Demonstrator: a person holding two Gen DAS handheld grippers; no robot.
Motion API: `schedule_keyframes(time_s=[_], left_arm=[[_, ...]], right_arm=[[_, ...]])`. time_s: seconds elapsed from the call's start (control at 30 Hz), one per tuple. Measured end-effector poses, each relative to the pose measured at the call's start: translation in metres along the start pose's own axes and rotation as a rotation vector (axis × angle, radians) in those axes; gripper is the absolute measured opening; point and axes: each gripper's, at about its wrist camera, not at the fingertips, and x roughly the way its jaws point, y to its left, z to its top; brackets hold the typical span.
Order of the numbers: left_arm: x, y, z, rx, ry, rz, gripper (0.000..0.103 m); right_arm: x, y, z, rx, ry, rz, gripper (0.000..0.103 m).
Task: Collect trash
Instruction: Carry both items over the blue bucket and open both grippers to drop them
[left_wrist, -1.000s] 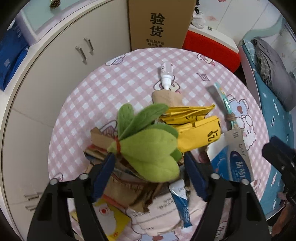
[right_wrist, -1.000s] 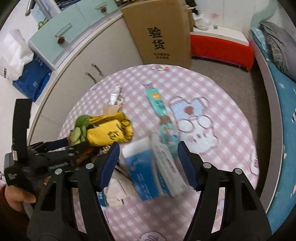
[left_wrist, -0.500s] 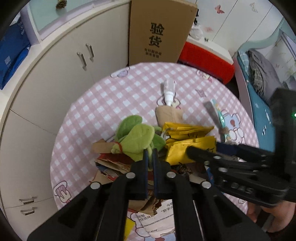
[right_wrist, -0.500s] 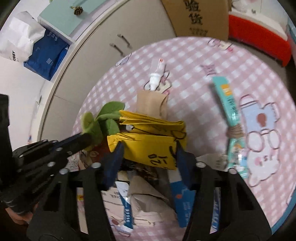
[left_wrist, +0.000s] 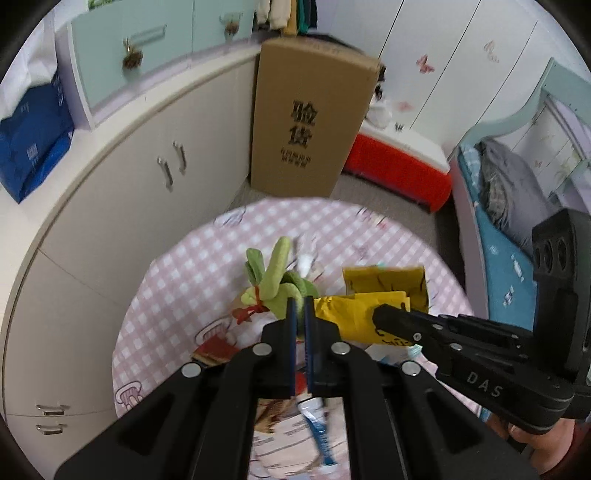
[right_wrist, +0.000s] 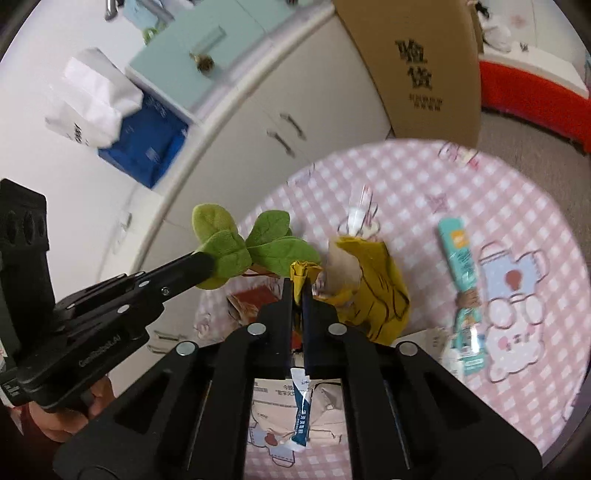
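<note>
Now both tongs have clamped and lifted: my left gripper (left_wrist: 300, 308) pinches the leaf toy (left_wrist: 275, 286), my right gripper (right_wrist: 297, 286) the yellow bag (right_wrist: 373, 291), both raised off the table (right_wrist: 406, 177). Remaining scraps lie below, so the pile is thinning.

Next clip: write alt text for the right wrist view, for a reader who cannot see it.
The right gripper is shut on a crumpled yellow paper bag above a round table with a pink checked cloth. To its left, the left gripper holds a green felt leaf sprig. A teal wrapper lies on the cloth to the right.
</note>
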Motion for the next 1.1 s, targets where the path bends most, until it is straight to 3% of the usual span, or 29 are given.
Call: schedule_keyframes(time_s=[0.2,0.47,0.6,0.8,1.1], left_arm=[[-0.030,-0.055,0.017,0.023,-0.079,-0.041,0.003],[-0.035,-0.191,0.018,0.098,-0.098,-0.132,0.003],[-0.019,-0.261,0.008,0.142,-0.061,-0.179,0.003],[0.030,-0.365,-0.016,0.228,0.077,-0.225,0.004],[0.093,-0.440,-0.052,0.317,0.248,-0.232,0.004]], right_arm=[[-0.074,-0.033,0.004,0.027,-0.114,-0.037,0.004],[-0.177,-0.125,-0.012,0.106,-0.187,-0.125,0.004],[-0.221,-0.181,-0.030,0.151,-0.185,-0.189,0.004],[-0.268,-0.265,-0.062,0.247,-0.152,-0.272,0.004],[-0.292,-0.340,-0.101,0.359,-0.112,-0.341,0.004]])
